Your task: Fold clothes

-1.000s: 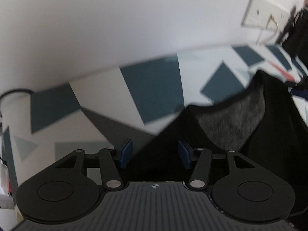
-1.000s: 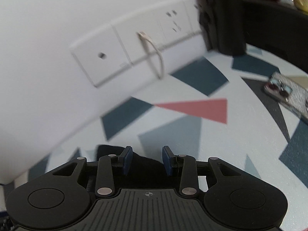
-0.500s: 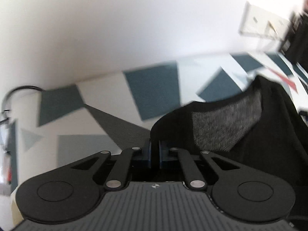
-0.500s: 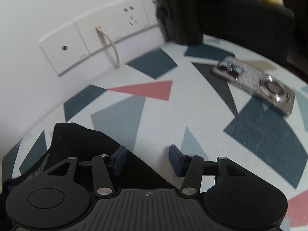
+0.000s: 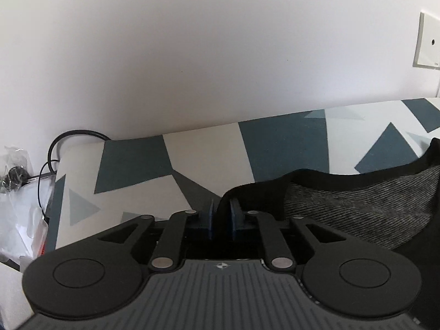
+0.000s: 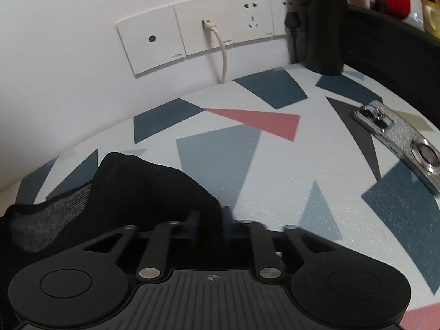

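Observation:
A black garment with a grey knit inner side lies on the patterned tabletop, in the left wrist view [image 5: 357, 209] at the right and in the right wrist view [image 6: 143, 189] at the lower left. My left gripper [image 5: 222, 214] is shut on the garment's black edge at its left corner. My right gripper [image 6: 209, 225] is shut on the garment's black edge at its right corner. Both pinched corners sit just above the table.
The table [image 6: 275, 170] carries blue, grey and pink triangles and meets a white wall. Wall sockets [image 6: 209, 33] with a white cable, a black cylinder [image 6: 324, 22] and a glittery phone [image 6: 396, 137] stand to the right. A black cable [image 5: 68, 143] and plastic bags [image 5: 19, 192] lie at the left.
Both grippers went from open to shut on the garment's edge, the left first, then the right. The garment's edge is now lifted slightly and stretched between them.

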Demonstrator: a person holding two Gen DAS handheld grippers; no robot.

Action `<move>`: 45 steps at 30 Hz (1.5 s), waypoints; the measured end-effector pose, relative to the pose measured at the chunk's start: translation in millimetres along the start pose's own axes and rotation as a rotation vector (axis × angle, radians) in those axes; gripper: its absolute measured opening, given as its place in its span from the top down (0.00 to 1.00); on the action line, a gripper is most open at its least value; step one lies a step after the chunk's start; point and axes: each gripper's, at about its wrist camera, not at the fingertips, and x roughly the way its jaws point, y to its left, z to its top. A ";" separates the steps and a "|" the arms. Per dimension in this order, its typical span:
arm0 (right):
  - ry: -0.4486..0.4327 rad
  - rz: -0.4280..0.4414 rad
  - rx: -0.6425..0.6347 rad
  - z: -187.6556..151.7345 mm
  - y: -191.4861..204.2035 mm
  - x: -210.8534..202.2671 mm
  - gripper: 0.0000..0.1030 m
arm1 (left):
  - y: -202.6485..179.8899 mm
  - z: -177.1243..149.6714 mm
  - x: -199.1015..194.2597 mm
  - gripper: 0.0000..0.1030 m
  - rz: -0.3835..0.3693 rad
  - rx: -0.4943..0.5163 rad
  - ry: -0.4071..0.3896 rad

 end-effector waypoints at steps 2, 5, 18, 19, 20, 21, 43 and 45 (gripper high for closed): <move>0.000 -0.002 0.031 7.2 -5.2 2.4 0.96 | -0.5 1.0 0.0 0.87 0.005 0.020 0.005; -0.050 -0.041 0.119 28.3 -20.3 3.7 0.97 | -3.0 1.7 0.0 0.86 0.020 0.059 0.006; -0.191 -0.041 0.015 82.3 4.5 24.2 0.73 | 8.8 2.6 -7.6 0.48 -0.048 0.023 0.017; -0.194 -0.010 -0.008 85.1 10.9 25.1 0.73 | 10.1 2.9 -8.9 0.48 -0.063 0.016 0.019; -0.193 0.022 -0.033 87.9 17.6 26.6 0.73 | 10.0 3.0 -10.3 0.48 -0.066 0.017 0.020; -0.176 0.029 -0.063 86.8 26.1 33.7 0.73 | 8.8 2.9 -11.7 0.48 -0.061 0.025 0.019; -0.060 0.304 -0.256 68.9 113.7 65.8 0.85 | 37.1 -25.3 -65.2 0.33 -0.152 0.133 -0.026; -0.012 0.424 -0.301 58.0 133.7 64.4 0.72 | 44.3 -32.3 -72.3 0.33 -0.167 0.132 -0.005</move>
